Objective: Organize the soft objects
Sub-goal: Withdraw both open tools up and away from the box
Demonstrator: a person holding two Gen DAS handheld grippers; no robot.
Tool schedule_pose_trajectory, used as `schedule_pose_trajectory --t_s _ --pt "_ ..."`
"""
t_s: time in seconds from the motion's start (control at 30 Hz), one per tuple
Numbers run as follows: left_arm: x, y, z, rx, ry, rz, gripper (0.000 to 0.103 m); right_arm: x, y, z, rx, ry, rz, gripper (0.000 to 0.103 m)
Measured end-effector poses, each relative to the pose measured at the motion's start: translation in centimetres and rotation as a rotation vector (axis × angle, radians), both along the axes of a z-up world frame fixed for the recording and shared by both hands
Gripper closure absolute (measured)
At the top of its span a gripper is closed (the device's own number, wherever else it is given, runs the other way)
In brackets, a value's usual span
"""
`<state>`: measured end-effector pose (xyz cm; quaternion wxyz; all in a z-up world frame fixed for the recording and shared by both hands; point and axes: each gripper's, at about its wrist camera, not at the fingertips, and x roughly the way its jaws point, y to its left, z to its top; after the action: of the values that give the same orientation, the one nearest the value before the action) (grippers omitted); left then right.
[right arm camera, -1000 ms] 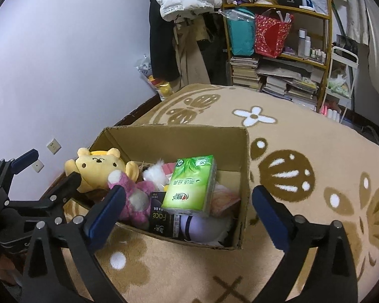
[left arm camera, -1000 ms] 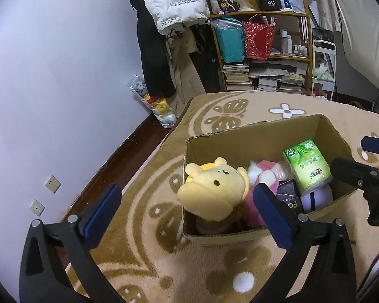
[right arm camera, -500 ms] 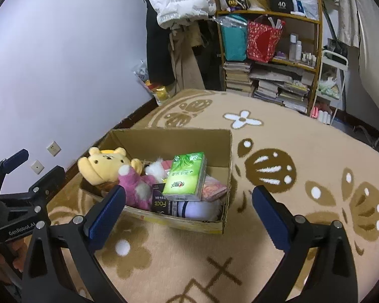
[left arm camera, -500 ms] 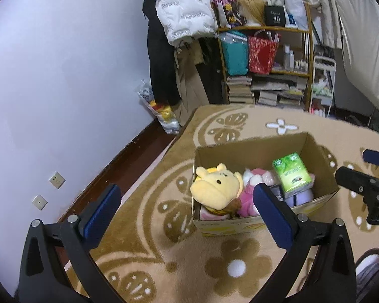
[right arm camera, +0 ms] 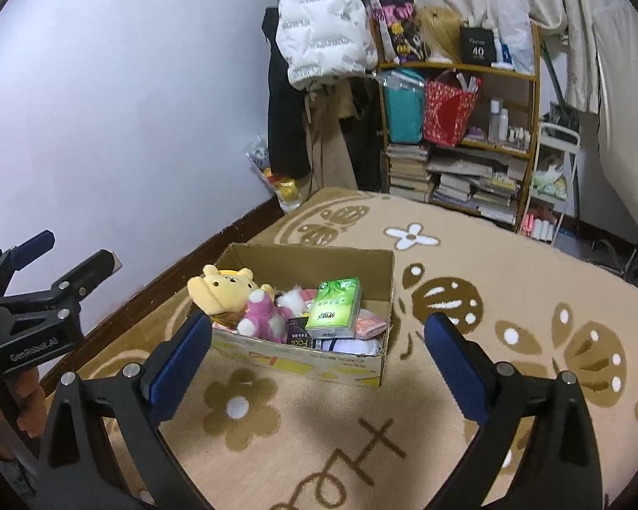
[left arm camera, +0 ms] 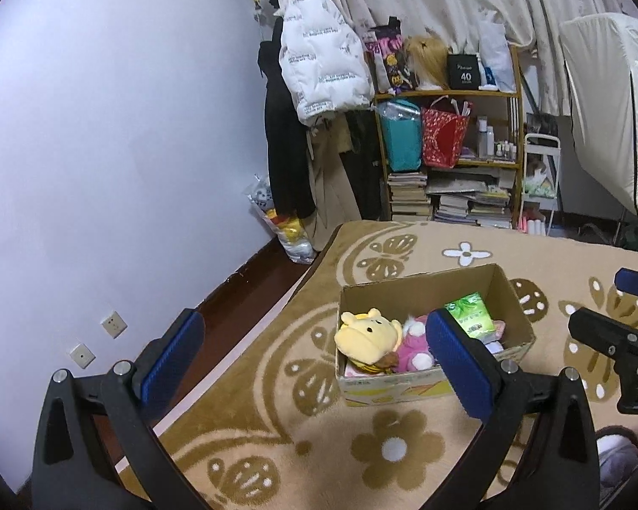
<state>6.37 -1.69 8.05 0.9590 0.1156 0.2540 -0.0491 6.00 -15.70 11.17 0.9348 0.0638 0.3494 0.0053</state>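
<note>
A cardboard box (left arm camera: pixel 425 293) stands on the patterned rug and also shows in the right wrist view (right arm camera: pixel 302 257). In it lie a yellow plush bear (left arm camera: pixel 365 335) (right arm camera: pixel 221 289), a pink plush toy (left arm camera: pixel 412 346) (right arm camera: pixel 263 316), a green tissue pack (left arm camera: pixel 472 318) (right arm camera: pixel 335 306) and other soft items. My left gripper (left arm camera: pixel 314 355) is open and empty, held above and back from the box. My right gripper (right arm camera: pixel 319 361) is open and empty, also back from the box. Each gripper shows at the edge of the other's view.
The beige rug (right arm camera: pixel 468 331) with brown flower patterns covers the floor. A shelf (left arm camera: pixel 451 157) with bags and books stands at the far wall beside hanging coats (left arm camera: pixel 319 63). A plastic bag (left arm camera: pixel 285 229) lies in the corner. Wall sockets (left arm camera: pixel 114 324) are at left.
Both grippers have pulled up and back from the box, which now looks smaller and farther. Both stay open and empty. The box contents have not moved.
</note>
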Motion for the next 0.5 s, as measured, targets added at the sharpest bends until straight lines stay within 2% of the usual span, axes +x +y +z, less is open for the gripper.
schedule_pose_trajectory --t_s 0.5 --pt "-7.0 1.1 1.8 -0.039 -0.137 0.019 0.000 -6.0 0.8 2.6 -0.005 -0.128 -0.001 0.000"
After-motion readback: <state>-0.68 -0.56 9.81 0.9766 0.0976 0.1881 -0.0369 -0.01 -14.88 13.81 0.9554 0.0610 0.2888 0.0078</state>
